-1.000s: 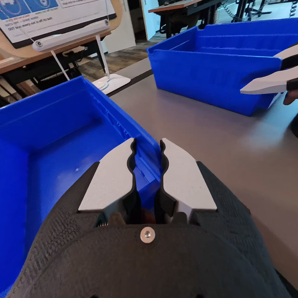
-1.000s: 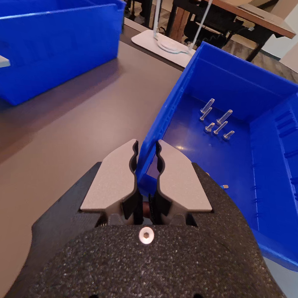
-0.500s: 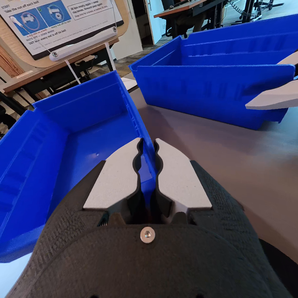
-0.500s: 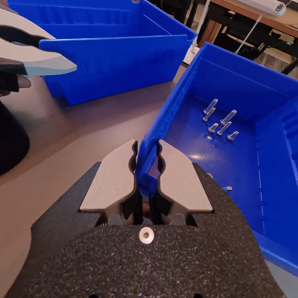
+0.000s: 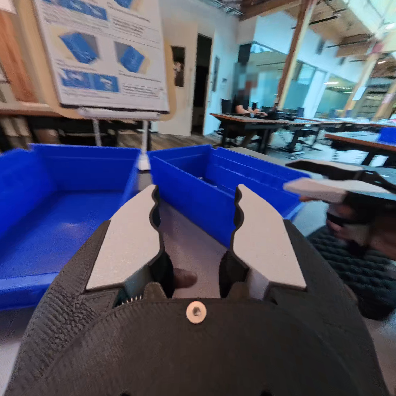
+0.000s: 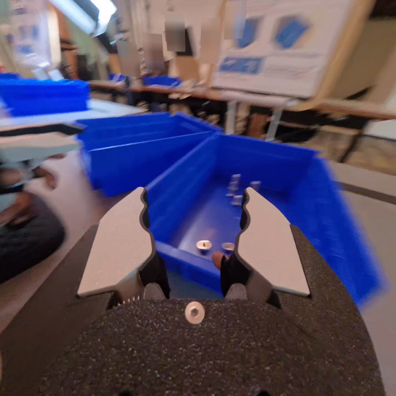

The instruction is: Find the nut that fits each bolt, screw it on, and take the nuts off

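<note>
Open workshop hall, rows of desks behind; grey worktop [image 5: 192,246] carries three blue bins, with an instruction board [image 5: 102,53] on a stand beyond them. Both views motion-blurred.

Left gripper [image 5: 196,192]: fingers wide apart, nothing between the pads. It hovers above the worktop, aimed at the gap between the empty left bin [image 5: 53,214] and the divided middle bin [image 5: 214,192]. Something small and pale lies in the middle bin's near compartment, too blurred to identify; possibly the nuts.

Right gripper [image 6: 194,192]: fingers likewise spread, empty, held low over the near wall of the right bin [image 6: 310,203]. That bin holds the bolts [image 6: 235,188]: a small cluster toward the far end, plus two [image 6: 204,245] near the front wall, heads toward the camera. No nut can be made out on any of them, though blur limits this.

Judgement: matching step not yet begun; neither gripper carries hardware. This looks like the approach to a first pick.

Next move calls for: right gripper to dip into the right bin and close on one bolt's shank, the near ones being the easier reach; left gripper to go to the middle bin for a candidate nut. Small, shiny parts lying flat on the bin floor; a steady, low approach is needed.
</note>
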### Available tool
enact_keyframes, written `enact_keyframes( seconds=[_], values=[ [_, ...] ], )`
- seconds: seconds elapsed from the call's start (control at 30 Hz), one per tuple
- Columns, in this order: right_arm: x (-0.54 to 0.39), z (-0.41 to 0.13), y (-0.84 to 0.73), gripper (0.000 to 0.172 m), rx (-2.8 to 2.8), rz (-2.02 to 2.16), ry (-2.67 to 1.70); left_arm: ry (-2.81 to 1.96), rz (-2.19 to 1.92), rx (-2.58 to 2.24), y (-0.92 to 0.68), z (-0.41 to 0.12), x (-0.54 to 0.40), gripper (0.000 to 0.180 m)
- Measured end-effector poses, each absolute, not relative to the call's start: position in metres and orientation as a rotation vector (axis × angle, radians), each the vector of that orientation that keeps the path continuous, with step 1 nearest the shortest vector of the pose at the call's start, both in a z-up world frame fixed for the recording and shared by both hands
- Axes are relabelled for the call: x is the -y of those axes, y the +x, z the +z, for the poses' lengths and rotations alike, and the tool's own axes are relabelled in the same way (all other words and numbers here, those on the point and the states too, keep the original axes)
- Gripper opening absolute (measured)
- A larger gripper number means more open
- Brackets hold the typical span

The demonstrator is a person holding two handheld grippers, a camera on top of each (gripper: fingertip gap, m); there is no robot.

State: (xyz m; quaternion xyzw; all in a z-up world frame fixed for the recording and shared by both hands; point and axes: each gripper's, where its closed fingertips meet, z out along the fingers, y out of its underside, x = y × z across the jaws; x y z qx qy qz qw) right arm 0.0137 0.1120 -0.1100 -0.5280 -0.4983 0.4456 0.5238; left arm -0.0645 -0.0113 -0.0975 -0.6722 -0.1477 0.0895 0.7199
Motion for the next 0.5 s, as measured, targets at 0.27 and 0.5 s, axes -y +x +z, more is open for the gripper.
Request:
enact_keyframes(
  seconds=[0.27,0.5],
  values=[
    [-0.244,-0.149,0.078,0.081,1.010,0.632,-1.510,-1.809,0.024,0.272,-0.030,-0.160,-0.057,0.092],
    [-0.243,-0.177,0.048,0.037,1.238,0.603,-1.607,-1.932,0.196,0.222,-0.033,-0.177,-0.089,0.062]
  ],
)
